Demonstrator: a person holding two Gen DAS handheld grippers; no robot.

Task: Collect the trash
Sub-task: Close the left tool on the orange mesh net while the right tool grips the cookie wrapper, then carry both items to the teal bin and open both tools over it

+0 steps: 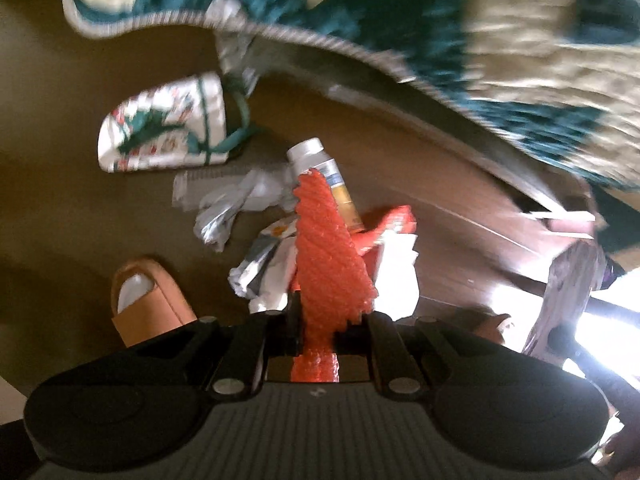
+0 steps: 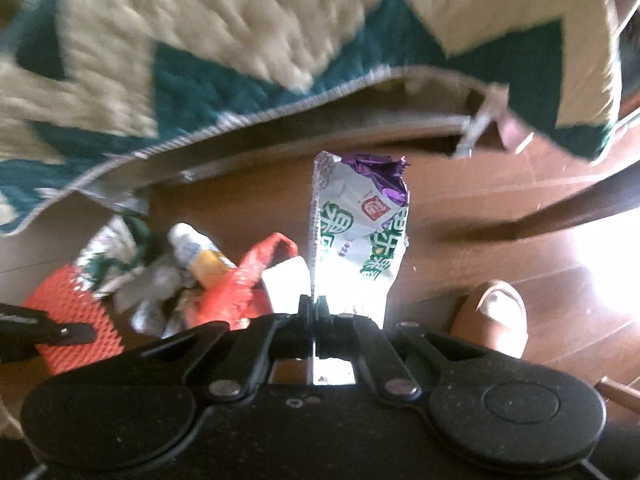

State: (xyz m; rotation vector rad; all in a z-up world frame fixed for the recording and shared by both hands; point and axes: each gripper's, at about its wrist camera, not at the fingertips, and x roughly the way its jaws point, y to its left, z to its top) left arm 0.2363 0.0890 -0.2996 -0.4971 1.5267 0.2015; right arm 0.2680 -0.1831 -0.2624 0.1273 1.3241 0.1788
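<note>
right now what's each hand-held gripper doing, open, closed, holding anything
Left hand-held gripper: closed on the orange foam net.
Right hand-held gripper: closed on the white and green snack wrapper.

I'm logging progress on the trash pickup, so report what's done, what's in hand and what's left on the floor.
Done: no bin or bag of collected trash shows, so nothing can be confirmed. In hand: the left gripper pinches an orange foam net; the right gripper clamps a snack wrapper. Left on the floor: a bottle, crumpled wrappers, a red bag.
</note>
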